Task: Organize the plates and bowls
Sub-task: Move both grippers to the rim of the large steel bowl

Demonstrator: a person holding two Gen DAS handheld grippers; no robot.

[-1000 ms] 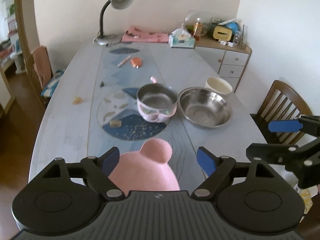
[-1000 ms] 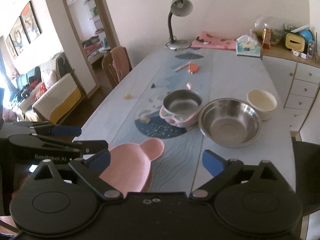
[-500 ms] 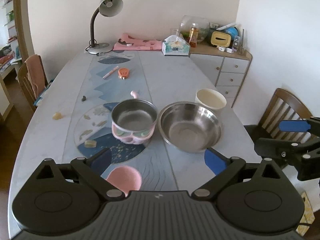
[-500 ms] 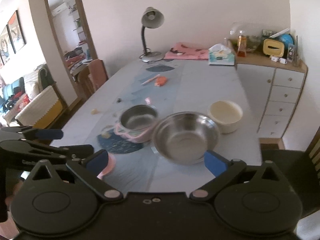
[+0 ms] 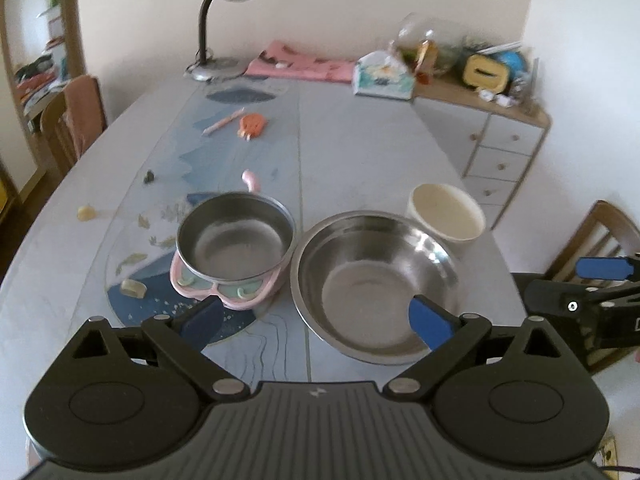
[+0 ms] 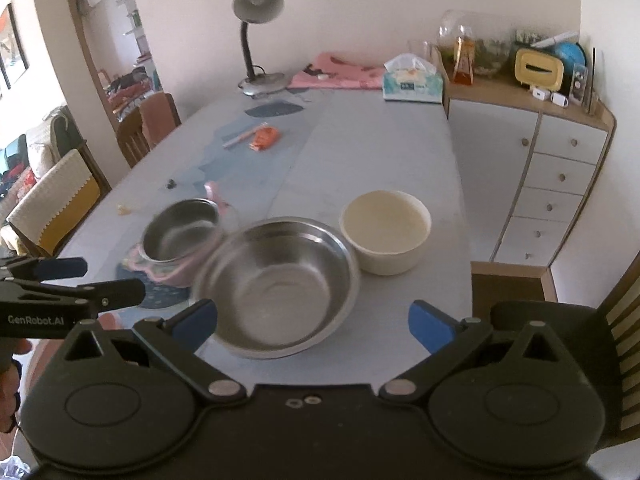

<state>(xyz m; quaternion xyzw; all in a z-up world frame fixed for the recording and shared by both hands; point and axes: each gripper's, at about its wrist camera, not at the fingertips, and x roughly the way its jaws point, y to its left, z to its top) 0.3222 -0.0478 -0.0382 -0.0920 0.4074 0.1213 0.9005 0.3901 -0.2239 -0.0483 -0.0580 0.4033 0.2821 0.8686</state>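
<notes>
A large steel bowl (image 5: 376, 280) (image 6: 276, 284) sits near the table's front. To its left a smaller steel bowl (image 5: 234, 240) (image 6: 180, 236) rests in a pink holder. A cream bowl (image 5: 446, 218) (image 6: 386, 236) stands behind the big bowl to the right. My left gripper (image 5: 316, 316) hangs open over the gap between the two steel bowls, nothing between its fingers. My right gripper (image 6: 312, 322) is open above the big bowl's near rim, also holding nothing. Each gripper shows at the edge of the other's view (image 6: 100, 280) (image 5: 568, 280). A sliver of pink plate (image 6: 108, 322) peeks out under the left gripper.
A round blue placemat (image 5: 132, 280) lies under the pink holder. Farther back are a pen and orange item (image 5: 250, 124), a desk lamp (image 5: 224, 20), pink cloth and tissue box (image 5: 382, 74). A drawer cabinet (image 6: 552, 184) flanks the table's right; chairs (image 6: 148, 128) stand at both sides.
Both grippers moved forward and lower over the table toward the bowls. The pink plate slid out of the left wrist view. The left jaws spread a little wider.
</notes>
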